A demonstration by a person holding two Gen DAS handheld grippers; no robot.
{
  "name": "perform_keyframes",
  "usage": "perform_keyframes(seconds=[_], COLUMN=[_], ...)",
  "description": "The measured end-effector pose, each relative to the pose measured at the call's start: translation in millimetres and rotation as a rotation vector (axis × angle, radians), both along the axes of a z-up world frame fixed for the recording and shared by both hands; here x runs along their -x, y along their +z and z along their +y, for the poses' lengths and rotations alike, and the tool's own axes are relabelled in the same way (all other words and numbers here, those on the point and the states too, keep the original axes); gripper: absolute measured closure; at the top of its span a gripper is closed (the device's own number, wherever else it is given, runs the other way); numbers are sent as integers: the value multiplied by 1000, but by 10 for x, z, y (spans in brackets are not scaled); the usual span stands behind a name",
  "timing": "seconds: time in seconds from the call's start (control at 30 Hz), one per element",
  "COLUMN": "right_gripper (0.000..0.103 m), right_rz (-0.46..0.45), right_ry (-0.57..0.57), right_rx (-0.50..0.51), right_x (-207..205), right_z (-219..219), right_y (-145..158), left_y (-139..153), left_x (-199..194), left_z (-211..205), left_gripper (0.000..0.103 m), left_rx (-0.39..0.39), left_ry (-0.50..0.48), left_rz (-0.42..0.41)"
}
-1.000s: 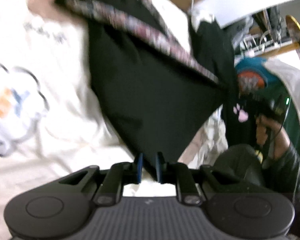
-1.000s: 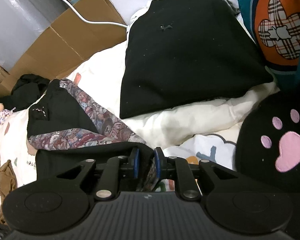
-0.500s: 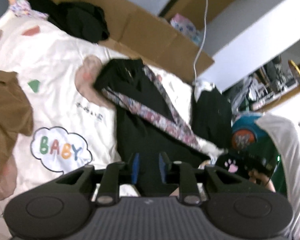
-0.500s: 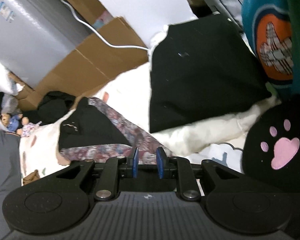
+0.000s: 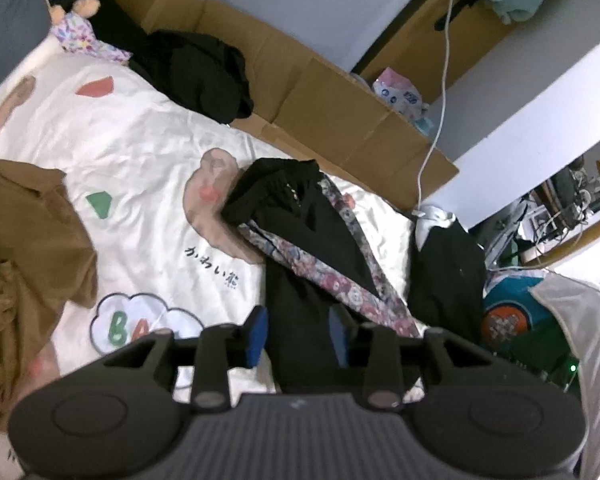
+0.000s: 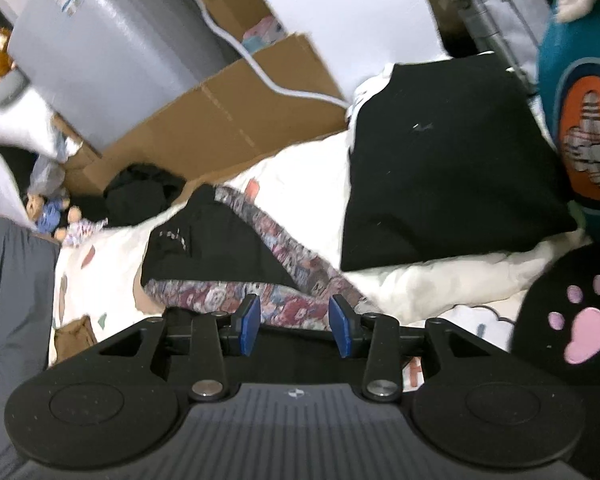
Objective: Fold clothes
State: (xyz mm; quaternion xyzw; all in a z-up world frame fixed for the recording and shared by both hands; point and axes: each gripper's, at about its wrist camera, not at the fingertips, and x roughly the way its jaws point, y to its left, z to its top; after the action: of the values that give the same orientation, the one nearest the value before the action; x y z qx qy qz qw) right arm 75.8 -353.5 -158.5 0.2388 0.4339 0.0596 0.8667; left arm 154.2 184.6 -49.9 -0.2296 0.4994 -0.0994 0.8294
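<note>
A black garment with a patterned purple lining [image 5: 320, 256] lies partly folded on the white printed bedcover [image 5: 140, 152]. In the right wrist view the same garment [image 6: 228, 256] lies just beyond the fingers. My left gripper [image 5: 298, 336] hovers above the garment's near end, its jaws opening, and the blue pads touch no cloth. My right gripper [image 6: 294, 324] is lifted over the lining edge, jaws opening too, nothing between them. A folded black garment [image 6: 444, 176] rests at the right on the bed.
A brown garment [image 5: 24, 264] lies crumpled at the left. Black clothes [image 5: 200, 72] are heaped by flattened cardboard [image 5: 332, 100] along the bed's far edge. Dolls [image 5: 72, 4] sit at the far corner. A teal cushion [image 6: 584, 120] and a black paw-print plush [image 6: 572, 320] crowd the right side.
Both grippers have let go of the black garment, opened their jaws and risen away from it. The garment now lies on the bedcover, and the left view has pulled back a long way.
</note>
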Motion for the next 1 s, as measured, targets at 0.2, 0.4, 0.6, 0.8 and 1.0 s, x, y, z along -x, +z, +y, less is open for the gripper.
perform_keyframes(seconds=[0.2,0.4,0.6,0.8,1.0], right_gripper=[61,61,61,61,61], right_rz=[35,54,110,144,159], right_ry=[70,176,285,297,283], right_rx=[46,121,210,242,266], right_x=[-297,-766,-982,-1155,-1195], right_z=[342,870,1336,1602,1660], right_y=[-202,-470,-726,-858,-899], left_y=[-679,-1409,-2009,-2283,-2664], left_x=[-615,-1153,-1545,-1873,-2250], left_z=[131,293,350,400,294], left_gripper=[60,59,58,53,51], left_rx=[89,171,228,278,309], left_ry=[-30,-14,-12,-34,-116], left_rz=[9,55,132,144,197])
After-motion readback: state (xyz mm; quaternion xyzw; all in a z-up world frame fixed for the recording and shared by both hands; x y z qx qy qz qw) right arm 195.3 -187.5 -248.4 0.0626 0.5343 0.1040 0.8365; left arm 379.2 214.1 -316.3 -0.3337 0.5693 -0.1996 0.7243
